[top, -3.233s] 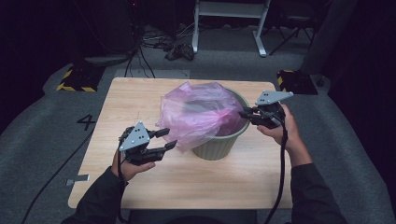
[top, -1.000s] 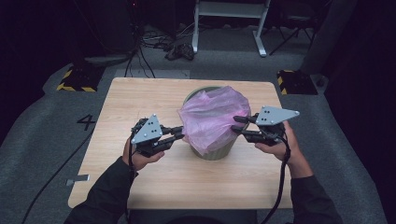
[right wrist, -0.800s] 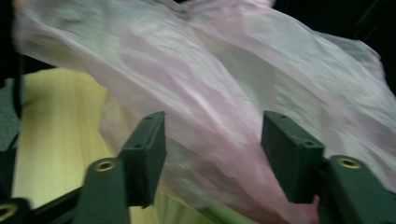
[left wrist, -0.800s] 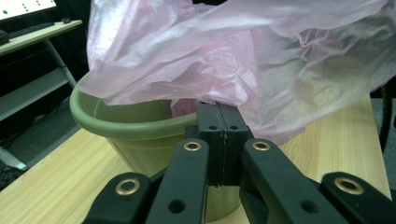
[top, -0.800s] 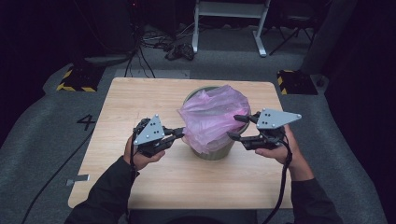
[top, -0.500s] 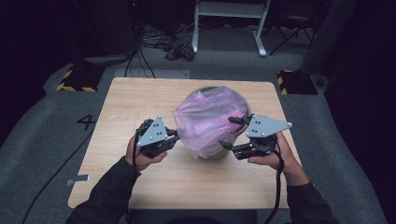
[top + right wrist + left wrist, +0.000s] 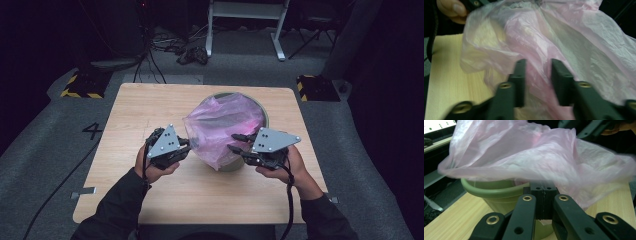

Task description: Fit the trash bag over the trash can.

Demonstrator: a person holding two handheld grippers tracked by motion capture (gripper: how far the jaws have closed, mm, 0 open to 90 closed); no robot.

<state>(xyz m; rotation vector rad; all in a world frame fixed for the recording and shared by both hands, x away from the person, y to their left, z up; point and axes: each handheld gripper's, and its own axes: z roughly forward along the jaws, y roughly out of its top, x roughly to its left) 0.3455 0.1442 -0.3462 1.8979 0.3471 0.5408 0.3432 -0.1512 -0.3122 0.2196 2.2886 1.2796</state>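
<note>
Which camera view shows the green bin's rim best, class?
The left gripper view: the green bin shows its rolled rim under the pink bag. The high view shows just a sliver of rim behind the bag; in the right gripper view the bag covers it.

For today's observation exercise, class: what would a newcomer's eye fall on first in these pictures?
First comes the crumpled pink plastic bag, billowing over the green bin in the middle of the wooden table. Next, the two hand-held grippers flanking it: the left hand-held gripper is clamped shut on the bag's near edge, while the right hand-held gripper, whose jaws have just been closing, has pink film between them with a gap showing.
</note>
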